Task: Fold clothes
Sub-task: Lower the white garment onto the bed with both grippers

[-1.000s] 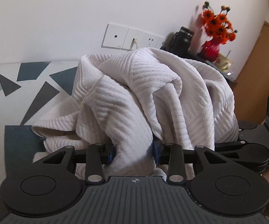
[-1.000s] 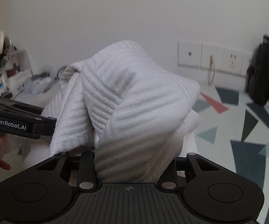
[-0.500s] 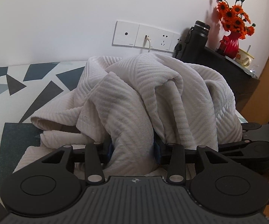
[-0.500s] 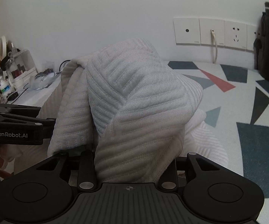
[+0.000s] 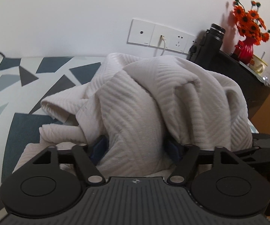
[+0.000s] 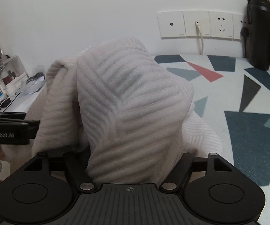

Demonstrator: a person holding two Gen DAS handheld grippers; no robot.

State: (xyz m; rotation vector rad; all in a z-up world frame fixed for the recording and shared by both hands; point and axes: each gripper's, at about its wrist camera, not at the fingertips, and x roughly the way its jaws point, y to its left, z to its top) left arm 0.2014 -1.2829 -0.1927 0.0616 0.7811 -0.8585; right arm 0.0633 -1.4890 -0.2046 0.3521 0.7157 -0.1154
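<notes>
A white ribbed garment (image 5: 153,97) lies bunched in a heap on the table's patterned cover (image 5: 22,78). My left gripper (image 5: 135,148) is low against its near side. The jaws are opening, with the blue pads (image 5: 99,148) spread wide and a thick fold hanging loose between them. In the right wrist view the same garment (image 6: 127,93) drapes over my right gripper (image 6: 135,159) and hides the fingertips. Those jaws are opening too, with cloth between them. Each gripper's black body shows at the edge of the other's view.
A black flask (image 6: 258,30) stands by the wall sockets (image 6: 196,24), from which a white cable hangs. A red vase of orange flowers (image 5: 247,28) sits on a dark cabinet (image 5: 247,78). A cluttered desk (image 6: 7,78) lies beyond the table's left side.
Both pairs of jaws have spread much wider around the cloth. The garment heap has sunk lower onto the table, and both grippers have moved slightly.
</notes>
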